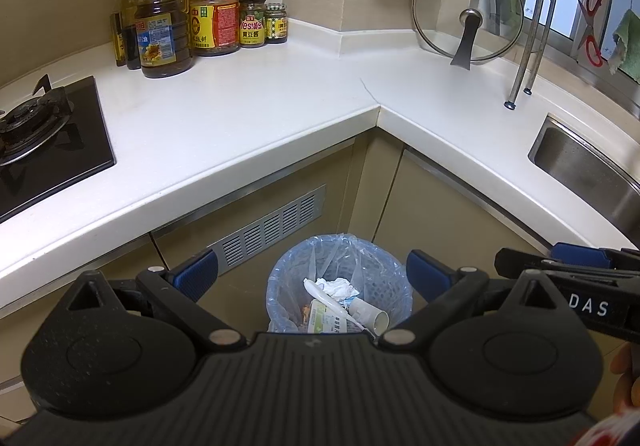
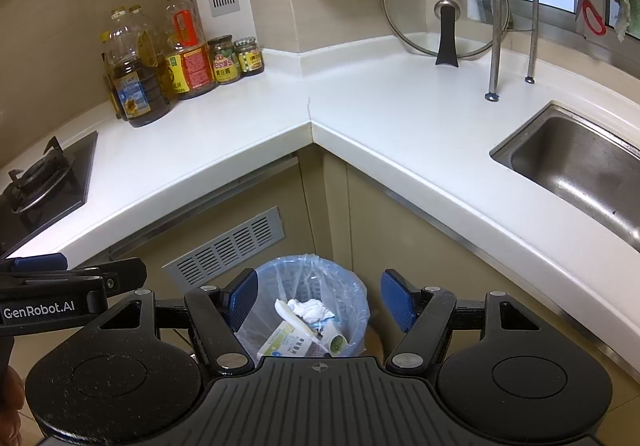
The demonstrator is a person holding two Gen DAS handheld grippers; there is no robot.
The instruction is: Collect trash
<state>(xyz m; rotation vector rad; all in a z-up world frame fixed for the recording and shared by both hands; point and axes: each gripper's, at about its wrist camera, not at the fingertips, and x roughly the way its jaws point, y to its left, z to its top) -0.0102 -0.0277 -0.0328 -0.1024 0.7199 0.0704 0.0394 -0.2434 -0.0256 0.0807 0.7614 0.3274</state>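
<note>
Trash (image 1: 334, 304) is sitting in the lined bin (image 1: 280, 278) on the floor below the table's (image 1: 240, 114) inner corner. I am holding the left gripper (image 1: 312, 276) and right gripper (image 2: 319, 300) above it, jaws wide, empty. Collection looks finished; next I would be scanning for stray litter.

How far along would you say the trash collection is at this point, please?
Done: the bin already holds a crumpled tissue, a spoon, a carton and a tube. In hand: nothing; the left gripper and right gripper are open and empty above it. Left: no loose trash shows on the counter.
</note>
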